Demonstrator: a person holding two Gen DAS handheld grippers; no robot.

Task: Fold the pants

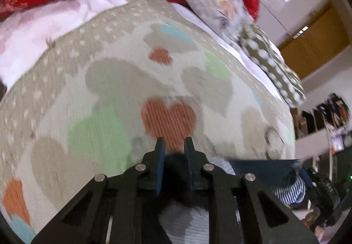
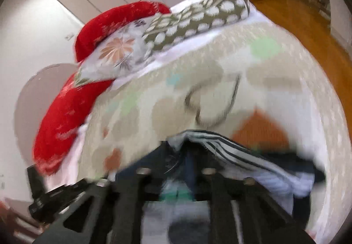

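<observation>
Both grippers — left gripper (image 1: 173,147) and right gripper (image 2: 187,151) — pinch dark pants (image 2: 253,160) lifted over the heart-print bedspread (image 1: 132,81) — folding looks barely begun, no finished fold visible.

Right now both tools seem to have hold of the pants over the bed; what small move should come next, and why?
Probably carry both tools forward together and lay the cloth flat on the bedspread. The left tool has dark fabric between its fingers, and the right tool is wrapped in the striped, dark pants, which look bunched and lifted, not spread. The right view is blurred, so its grip is unclear.
</observation>
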